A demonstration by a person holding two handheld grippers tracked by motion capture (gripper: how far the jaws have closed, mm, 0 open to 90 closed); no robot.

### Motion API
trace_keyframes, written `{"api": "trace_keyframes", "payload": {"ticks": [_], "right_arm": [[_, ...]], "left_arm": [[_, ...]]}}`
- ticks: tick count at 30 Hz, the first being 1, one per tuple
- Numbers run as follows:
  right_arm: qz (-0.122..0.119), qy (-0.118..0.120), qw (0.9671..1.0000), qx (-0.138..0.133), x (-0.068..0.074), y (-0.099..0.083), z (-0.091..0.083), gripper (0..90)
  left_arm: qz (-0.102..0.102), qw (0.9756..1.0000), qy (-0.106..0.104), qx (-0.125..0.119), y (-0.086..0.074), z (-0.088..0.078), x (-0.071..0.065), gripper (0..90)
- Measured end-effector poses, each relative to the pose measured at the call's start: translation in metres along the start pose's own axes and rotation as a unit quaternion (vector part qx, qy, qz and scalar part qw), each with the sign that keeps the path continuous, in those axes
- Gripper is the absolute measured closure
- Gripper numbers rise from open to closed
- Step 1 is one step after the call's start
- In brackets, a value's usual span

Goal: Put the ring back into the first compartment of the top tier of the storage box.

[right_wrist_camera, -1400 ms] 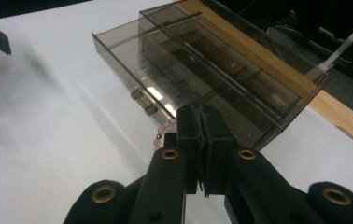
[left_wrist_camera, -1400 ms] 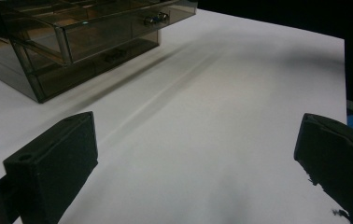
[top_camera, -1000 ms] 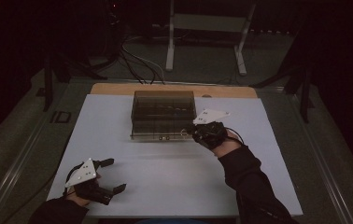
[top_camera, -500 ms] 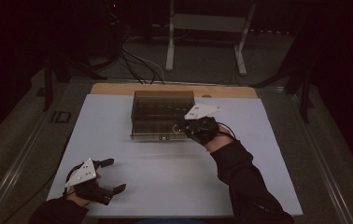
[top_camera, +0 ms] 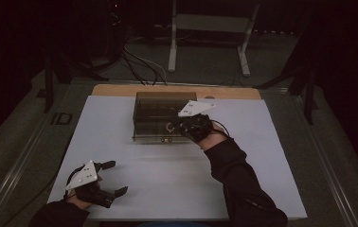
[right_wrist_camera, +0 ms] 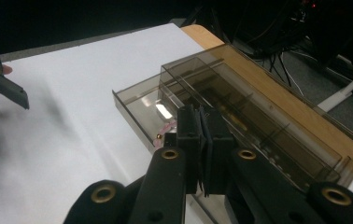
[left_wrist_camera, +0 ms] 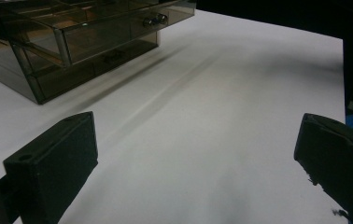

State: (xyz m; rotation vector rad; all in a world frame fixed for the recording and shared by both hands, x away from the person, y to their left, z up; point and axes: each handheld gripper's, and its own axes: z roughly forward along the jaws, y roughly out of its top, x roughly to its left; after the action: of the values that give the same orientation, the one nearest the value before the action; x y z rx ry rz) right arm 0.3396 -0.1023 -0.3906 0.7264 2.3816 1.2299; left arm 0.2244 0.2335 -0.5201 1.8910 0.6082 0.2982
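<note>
Smoked-plastic drawer box sits mid-table, far side; your right gripper, jaws pressed together, has moved in over its front, upper drawer now pulled out, while your left gripper stays spread near you

Colours on the table
White table top, smoky brown clear drawer box, black grippers with grey plates.

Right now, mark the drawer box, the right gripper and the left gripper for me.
drawer box (top_camera: 154,109): high view, on its smoky top panel.
right gripper (right_wrist_camera: 205,149): right gripper view, where its two jaws meet, shut.
left gripper (top_camera: 112,178): high view, midway between its open fingertips.
</note>
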Motion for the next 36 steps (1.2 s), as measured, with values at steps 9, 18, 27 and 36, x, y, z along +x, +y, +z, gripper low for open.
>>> {"api": "trace_keyframes", "payload": {"ticks": [9, 18, 27, 36], "right_arm": [[-0.001, 0.008, 1.0, -0.002, 0.003, 0.01, 0.015, 87.9], [0.004, 0.013, 0.9999, -0.005, 0.004, 0.016, 0.031, 87.9], [0.012, 0.014, 0.9998, -0.006, 0.004, 0.022, 0.048, 87.9], [0.025, 0.017, 0.9995, -0.009, 0.003, 0.028, 0.061, 87.9]], "left_arm": [[0.0, 1.0, -0.002, -0.001, 0.0, 0.0, 0.0, 1.1], [0.0, 1.0, -0.001, -0.001, 0.0, 0.0, 0.0, 1.1], [-0.001, 1.0, -0.001, -0.001, 0.0, 0.0, 0.0, 1.1], [0.001, 1.0, -0.002, -0.001, 0.0, 0.0, 0.0, 1.1]]}}
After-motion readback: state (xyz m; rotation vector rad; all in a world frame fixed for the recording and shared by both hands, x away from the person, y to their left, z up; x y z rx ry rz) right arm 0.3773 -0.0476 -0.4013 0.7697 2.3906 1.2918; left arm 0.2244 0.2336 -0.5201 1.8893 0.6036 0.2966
